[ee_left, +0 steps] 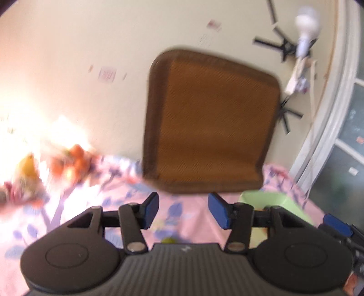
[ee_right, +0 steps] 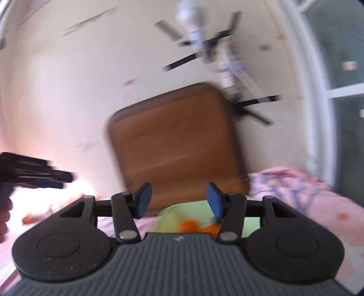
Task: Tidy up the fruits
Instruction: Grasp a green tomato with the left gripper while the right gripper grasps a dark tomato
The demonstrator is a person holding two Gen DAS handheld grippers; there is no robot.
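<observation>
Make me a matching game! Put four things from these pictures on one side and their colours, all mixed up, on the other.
Things:
1. tub
2. chair back
3. finger pads
4. light bulb

Colours:
A. blue
B. white
C. light green
D. brown

Pairs: 1-C, 2-D, 3-A, 4-B

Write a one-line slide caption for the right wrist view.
Open right gripper hovers empty above a green bin holding orange fruit, brown mat behind.
</observation>
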